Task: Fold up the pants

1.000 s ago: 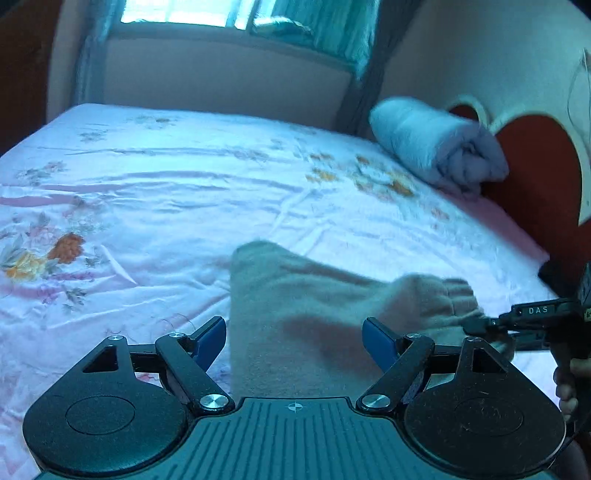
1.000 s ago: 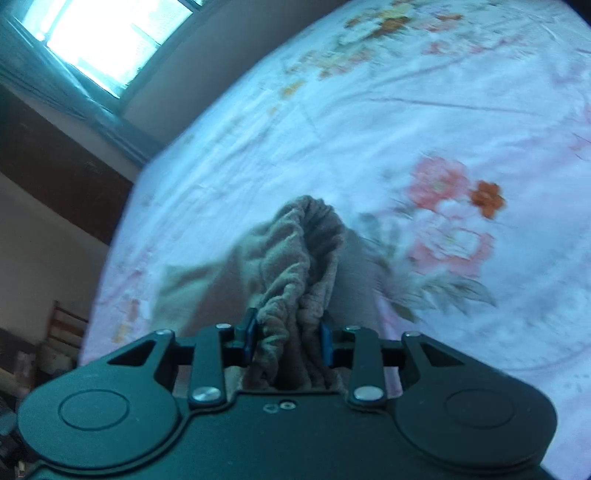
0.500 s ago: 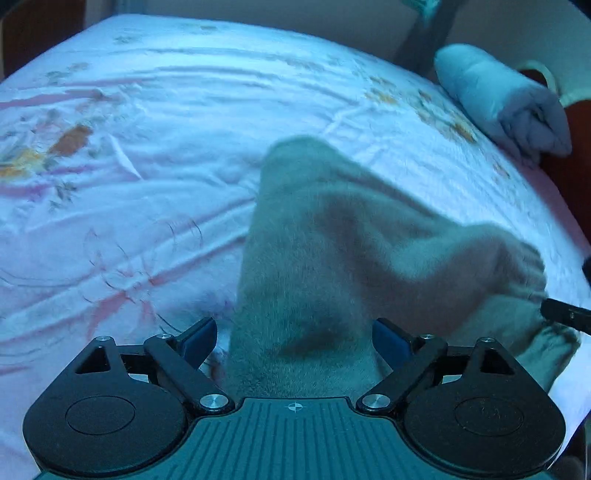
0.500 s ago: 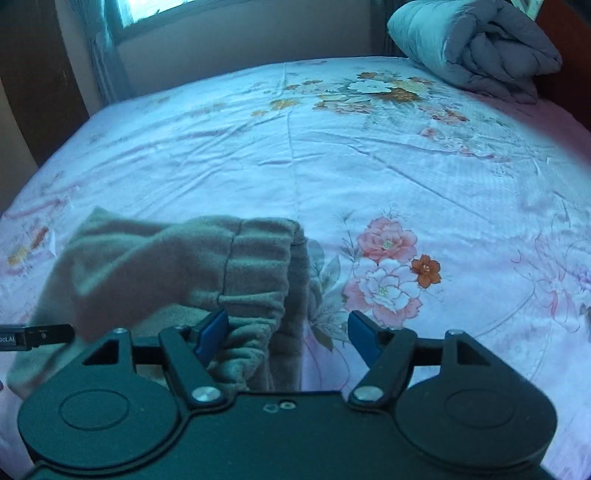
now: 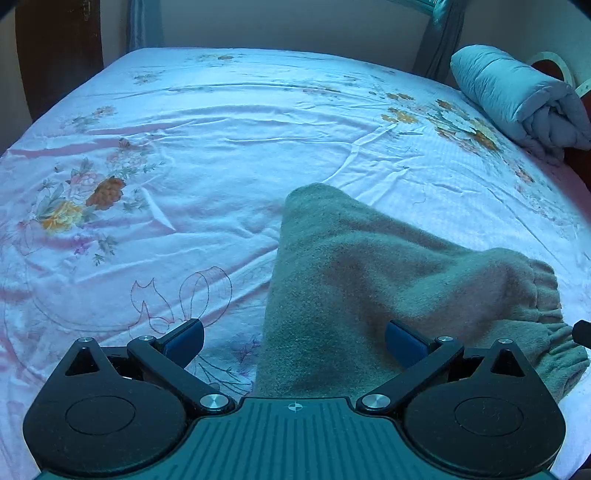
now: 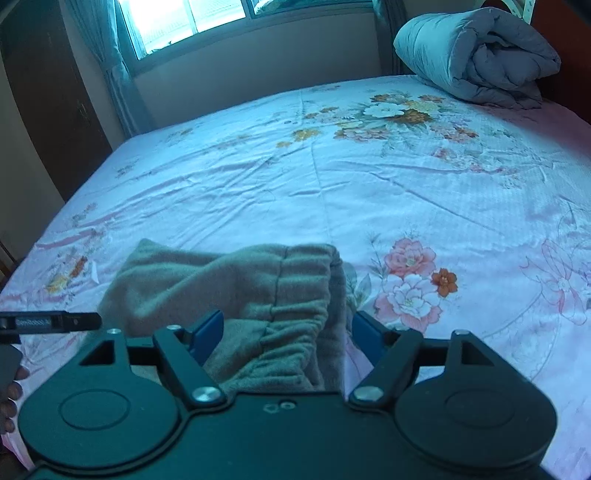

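The grey-green fleece pants (image 5: 354,280) lie folded in a loose heap on the floral bedsheet (image 5: 207,155), with the gathered elastic waistband (image 5: 543,317) at the right end. My left gripper (image 5: 293,341) is open and empty, its blue pads either side of the near edge of the pants. In the right wrist view the pants (image 6: 229,284) lie just ahead, waistband (image 6: 306,291) on top. My right gripper (image 6: 288,332) is open and empty over that waistband. The left gripper's tip (image 6: 55,322) shows at the left edge.
A rolled grey quilt (image 6: 476,55) lies at the head of the bed by the red headboard; it also shows in the left wrist view (image 5: 517,96). A window with curtains (image 6: 192,22) is behind the bed. A dark wooden wardrobe (image 6: 48,99) stands left.
My right gripper has opened and let go of the waistband, which now rests on the folded pants. Both grippers have drawn back a little from the heap.
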The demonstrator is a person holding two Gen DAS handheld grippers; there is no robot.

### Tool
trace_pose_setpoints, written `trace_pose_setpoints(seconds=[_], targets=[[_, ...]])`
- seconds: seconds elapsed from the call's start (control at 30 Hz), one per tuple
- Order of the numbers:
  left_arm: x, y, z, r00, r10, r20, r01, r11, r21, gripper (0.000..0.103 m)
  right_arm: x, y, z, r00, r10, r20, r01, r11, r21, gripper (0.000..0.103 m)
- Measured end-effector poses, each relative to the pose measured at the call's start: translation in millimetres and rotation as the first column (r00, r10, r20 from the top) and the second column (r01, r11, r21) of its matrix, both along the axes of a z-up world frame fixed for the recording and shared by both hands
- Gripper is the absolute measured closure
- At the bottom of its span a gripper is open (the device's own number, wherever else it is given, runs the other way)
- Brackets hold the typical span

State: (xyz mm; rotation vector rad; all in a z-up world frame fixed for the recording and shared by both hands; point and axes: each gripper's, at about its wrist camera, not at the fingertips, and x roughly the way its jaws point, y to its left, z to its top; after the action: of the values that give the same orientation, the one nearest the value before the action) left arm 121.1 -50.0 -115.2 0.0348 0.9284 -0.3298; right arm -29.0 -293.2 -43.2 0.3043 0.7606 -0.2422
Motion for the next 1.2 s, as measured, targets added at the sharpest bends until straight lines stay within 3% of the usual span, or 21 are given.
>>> trace_pose_setpoints(seconds=[0.27,0.57,0.67,0.73,0.83,1.0,1.03,1.2], targets=[[7.4,-3.3,-4.6,1.0,-0.009,0.006,0.009,1.0,0.024,0.0,6.9,-8.5,-8.8,0.999,-0.016,-0.039,0.016,1.0,-0.009,0.032],[18.5,-6.1,-30.0,0.999,-0.014,-0.036,0.016,0.998,0.063,0.0,17.9,-21.4,-29.2,0.996,-0.025,-0.088,0.027,1.0,0.016,0.031],[24.4,-2.2,-44.0,0.997,-0.025,-0.077,0.026,1.0,0.014,0.0,21.8,-28.2,-35.2,0.995,-0.02,-0.096,0.024,0.999,0.031,0.026],[29.4,0.3,-50.9,0.993,-0.028,-0.115,0.025,0.999,-0.034,0.0,26.4,-37.1,-42.1,0.993,-0.019,-0.114,0.028,0.997,0.075,0.022],[34.5,2.2,-58.7,0.989,-0.046,-0.139,0.035,0.997,-0.075,0.0,30.8,-57.3,-52.7,0.991,-0.026,-0.131,0.054,0.975,0.217,0.02],[39.2,-3.6,-61.9,0.985,-0.083,-0.148,0.07,0.993,-0.095,0.0,41.4,-75.4,-83.2,0.989,0.014,-0.149,0.06,0.876,0.478,0.018],[39.7,-4.3,-62.5,0.985,-0.087,-0.149,0.073,0.992,-0.099,0.0,45.1,-73.6,-88.9,0.987,0.035,-0.155,0.047,0.867,0.496,0.018],[35.6,-5.9,-62.7,0.982,-0.131,-0.135,0.112,0.984,-0.136,0.001,58.2,-51.2,-92.1,0.982,0.127,-0.14,-0.055,0.901,0.431,0.021]])
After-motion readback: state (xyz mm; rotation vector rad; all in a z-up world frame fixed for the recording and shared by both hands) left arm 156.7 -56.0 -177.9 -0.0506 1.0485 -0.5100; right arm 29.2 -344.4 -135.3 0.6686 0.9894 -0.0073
